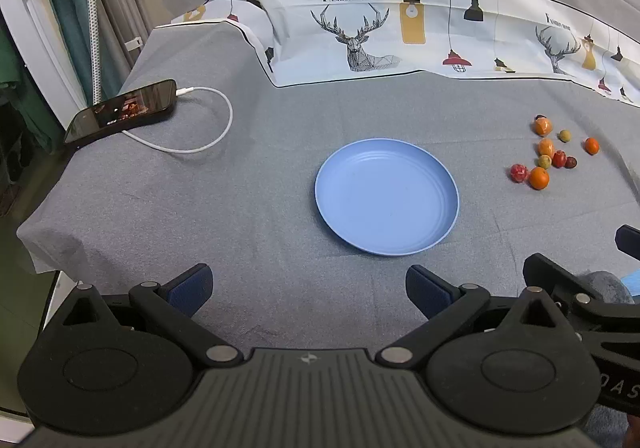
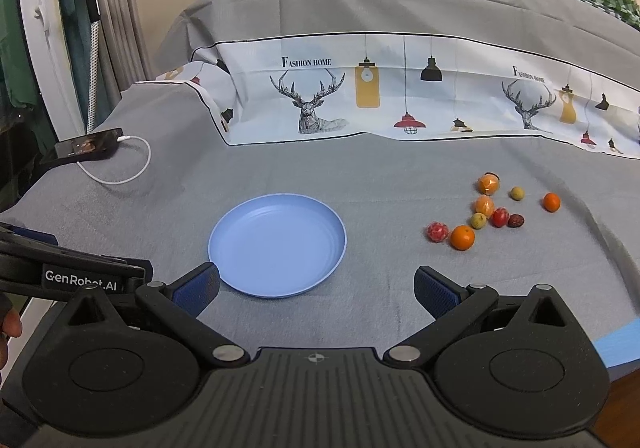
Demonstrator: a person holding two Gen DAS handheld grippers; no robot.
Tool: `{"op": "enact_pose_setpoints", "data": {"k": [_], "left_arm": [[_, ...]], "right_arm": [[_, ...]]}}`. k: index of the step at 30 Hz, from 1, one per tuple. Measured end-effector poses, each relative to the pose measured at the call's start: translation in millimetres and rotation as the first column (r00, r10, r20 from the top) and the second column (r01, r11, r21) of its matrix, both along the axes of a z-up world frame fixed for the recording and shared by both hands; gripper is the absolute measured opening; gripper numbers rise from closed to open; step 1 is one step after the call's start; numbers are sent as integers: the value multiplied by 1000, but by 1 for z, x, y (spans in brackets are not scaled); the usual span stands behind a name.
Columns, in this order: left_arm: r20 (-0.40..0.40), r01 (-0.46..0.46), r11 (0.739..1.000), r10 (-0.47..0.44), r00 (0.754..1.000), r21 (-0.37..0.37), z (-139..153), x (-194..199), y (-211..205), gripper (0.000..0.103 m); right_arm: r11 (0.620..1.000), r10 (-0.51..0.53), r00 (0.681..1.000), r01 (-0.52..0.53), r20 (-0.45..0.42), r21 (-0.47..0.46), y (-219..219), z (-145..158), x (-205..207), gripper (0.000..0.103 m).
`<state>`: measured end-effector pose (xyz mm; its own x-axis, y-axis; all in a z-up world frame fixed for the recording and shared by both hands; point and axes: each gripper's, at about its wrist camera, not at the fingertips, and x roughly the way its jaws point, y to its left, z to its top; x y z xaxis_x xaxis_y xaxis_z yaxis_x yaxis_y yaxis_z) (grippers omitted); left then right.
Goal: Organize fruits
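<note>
Nearest, the left tongs (image 1: 308, 290) and right tongs (image 2: 316, 290) both gape wide and carry nothing, low over the grey cloth (image 2: 360, 176). Just beyond lies the bare blue plate (image 2: 240, 280), with the little fruits (image 2: 490, 208) scattered well to its right. I judge the nearest orange (image 2: 462, 237) best taken first by the right tongs, squeezed gently so it cannot roll.
</note>
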<state>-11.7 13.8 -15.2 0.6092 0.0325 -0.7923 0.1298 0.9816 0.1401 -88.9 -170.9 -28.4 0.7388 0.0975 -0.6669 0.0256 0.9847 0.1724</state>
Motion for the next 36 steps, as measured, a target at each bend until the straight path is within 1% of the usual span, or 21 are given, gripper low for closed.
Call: {"op": "enact_pose_setpoints", "data": {"k": [8, 12, 15, 17, 20, 23, 26, 28, 30, 32, 33, 35, 36], "left_arm": [[-7, -8, 1000, 8, 1000, 4, 0, -1, 1, 103], [-15, -14, 1000, 14, 1000, 1, 0, 4, -1, 103], [-29, 7, 1000, -6, 1000, 11, -2, 11, -10, 103], [-31, 30, 999, -29, 999, 22, -4, 16, -23, 103], [-38, 75, 997, -74, 997, 21, -9, 27, -48, 103], [-51, 122, 992, -121, 991, 11, -18, 43, -81, 103], [-67, 180, 984, -179, 982, 14, -33, 62, -121, 103], [-76, 217, 975, -214, 974, 43, -48, 76, -150, 103], [-94, 258, 965, -253, 963, 54, -65, 92, -176, 103], [-125, 291, 955, -281, 951, 62, -84, 110, -200, 103], [-149, 313, 948, -301, 942, 61, -95, 119, -211, 103], [-214, 359, 931, -339, 916, 65, -119, 138, -232, 103], [-239, 362, 930, -338, 910, 61, -130, 147, -240, 103]], "right_arm": [[1000, -3, 1000, 3, -6, 3, 0, 0, -1, 102], [999, -30, 999, 31, -13, 34, -10, -2, -1, 102], [991, -119, 993, 119, 0, 53, -33, -5, -3, 102], [979, -195, 980, 193, 31, 56, -54, -6, -6, 102], [950, -311, 947, 309, 75, 45, -88, -12, -7, 103], [919, -394, 917, 392, 71, 35, -130, -25, 0, 103], [888, -460, 887, 460, 36, 23, -171, -46, 13, 103], [881, -473, 881, 473, 8, 21, -191, -60, 22, 103], [877, -481, 877, 481, -19, 12, -211, -75, 35, 103], [884, -467, 883, 467, -41, 8, -224, -90, 50, 103], [891, -454, 889, 455, -55, 7, -228, -99, 60, 103], [907, -418, 902, 421, -106, 12, -234, -118, 84, 103], [914, -396, 907, 404, -140, 30, -238, -130, 97, 102]]}}
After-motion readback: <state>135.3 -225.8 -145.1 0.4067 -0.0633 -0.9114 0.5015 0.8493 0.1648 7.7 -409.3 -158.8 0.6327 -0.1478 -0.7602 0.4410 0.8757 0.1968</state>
